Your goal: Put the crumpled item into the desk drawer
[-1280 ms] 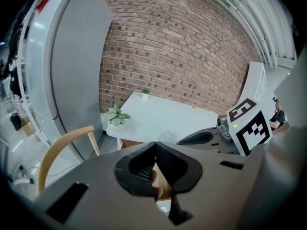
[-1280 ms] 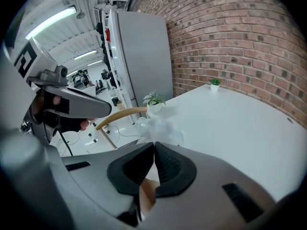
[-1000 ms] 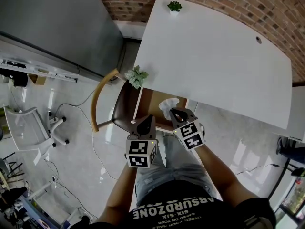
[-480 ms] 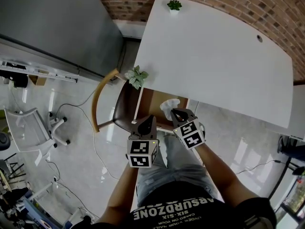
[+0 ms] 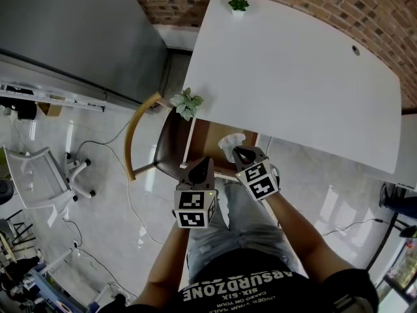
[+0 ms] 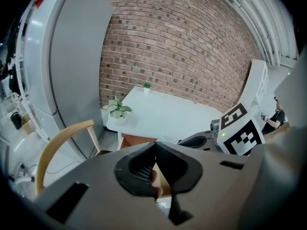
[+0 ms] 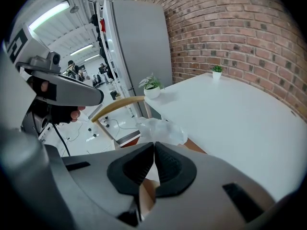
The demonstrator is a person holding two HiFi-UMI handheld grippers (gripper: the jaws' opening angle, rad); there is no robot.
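The crumpled white item (image 5: 229, 145) hangs over the open drawer (image 5: 207, 135), whose brown inside shows under the front edge of the white desk (image 5: 293, 77). My right gripper (image 5: 238, 152) is shut on it. In the right gripper view the crumpled item (image 7: 160, 130) sticks out just past that gripper's (image 7: 153, 146) closed jaws, with the drawer (image 7: 194, 146) below. My left gripper (image 5: 204, 162) hovers to the left of the right one, in front of the drawer. In the left gripper view this gripper (image 6: 154, 146) is shut with nothing in it.
A wooden chair (image 5: 140, 132) stands left of the drawer. A potted plant (image 5: 186, 103) sits on the desk's near left corner and a smaller one (image 5: 238, 5) at the far edge. A grey cabinet (image 5: 78, 31) and brick wall (image 5: 365, 5) stand behind.
Hardly anything: the right gripper with the crumpled item has crept slightly toward the desk. The left gripper has stayed put.
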